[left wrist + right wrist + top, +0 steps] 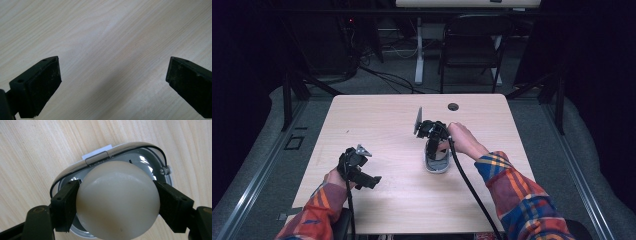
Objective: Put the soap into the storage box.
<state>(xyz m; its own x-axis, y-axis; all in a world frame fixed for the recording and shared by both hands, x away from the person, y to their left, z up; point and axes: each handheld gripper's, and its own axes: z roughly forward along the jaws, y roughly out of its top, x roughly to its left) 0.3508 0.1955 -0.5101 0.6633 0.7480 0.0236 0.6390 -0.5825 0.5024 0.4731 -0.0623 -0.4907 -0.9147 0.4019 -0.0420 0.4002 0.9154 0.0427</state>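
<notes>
Now the right gripper has its fingers clamped on the pale egg, directly above the silver case mid-worktop; its long axis runs near-to-far. Left gripper idles, fingers spread, near left.

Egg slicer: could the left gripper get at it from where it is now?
Probably yes. The left gripper, jaws open over bare table, has nothing between it and the egg slicer. But the right gripper, shut on an egg, sits right above the slicer, leaving its near rim the likeliest spot.

Wood table w/ metal dish
</notes>
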